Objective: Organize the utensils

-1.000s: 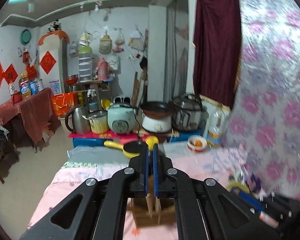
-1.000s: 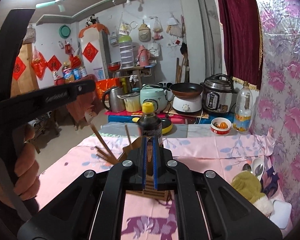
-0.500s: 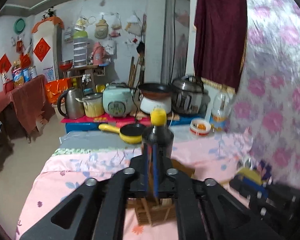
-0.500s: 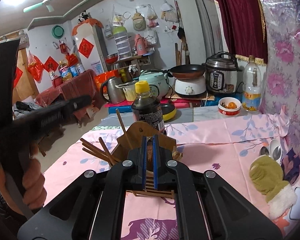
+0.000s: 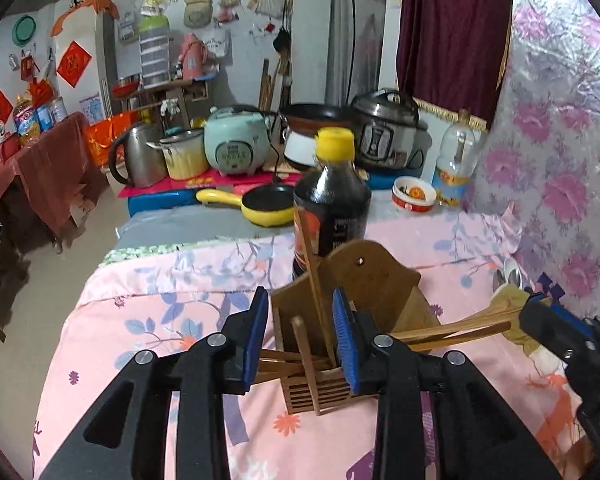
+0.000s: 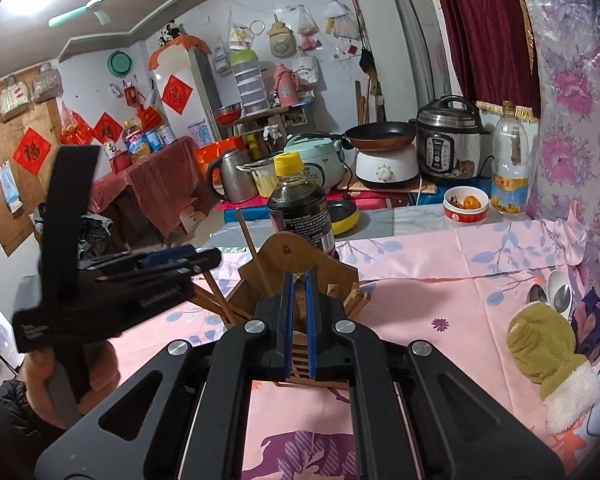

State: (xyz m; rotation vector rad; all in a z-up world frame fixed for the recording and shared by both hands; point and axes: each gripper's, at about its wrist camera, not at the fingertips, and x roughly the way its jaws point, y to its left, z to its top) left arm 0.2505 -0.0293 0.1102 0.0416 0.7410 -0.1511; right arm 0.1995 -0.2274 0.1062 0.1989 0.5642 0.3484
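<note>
A: Checked left gripper (image 5: pixel 300 308) first. Noted jaws opening, pads straddling the front of the holder (image 5: pixel 372 280) and pressing on nothing. Saw one upright stick (image 5: pixel 318 280) standing in the gap, leaning back toward the bottle (image 5: pixel 332 208).

B: Read as a release, then?

A: Judged so. Found nothing pinched; stick rested in its slot under its own weight.

B: Looked at right gripper (image 6: pixel 298 280)?

A: Found it closed down narrow, aimed at the holder's right side. Appeared clamped on the ends of several chopsticks (image 5: pixel 460 326), which ran nearly level from the pads into the holder. Could not confirm from the right wrist view how many were pinched.

B: Why held level instead of dropped in?

A: Probably kept by the ends so the tips could be steered into a slot; tilted that far, would likely spill onto the cloth (image 5: pixel 160 320) if let go.

B: Holder's position?

A: Stood upright on the pink cloth, just in front of the bottle, between the two grippers. Logged more sticks fanned out of its left side at a low angle, not seated.

B: Anything else for the task?

A: Spotted spoons (image 6: pixel 556 296) at the far right by the wall, behind a green mitten (image 6: pixel 540 344), well apart from the holder. Marked as untouched. Rated task as partway: some sticks upright, several loose.
</note>
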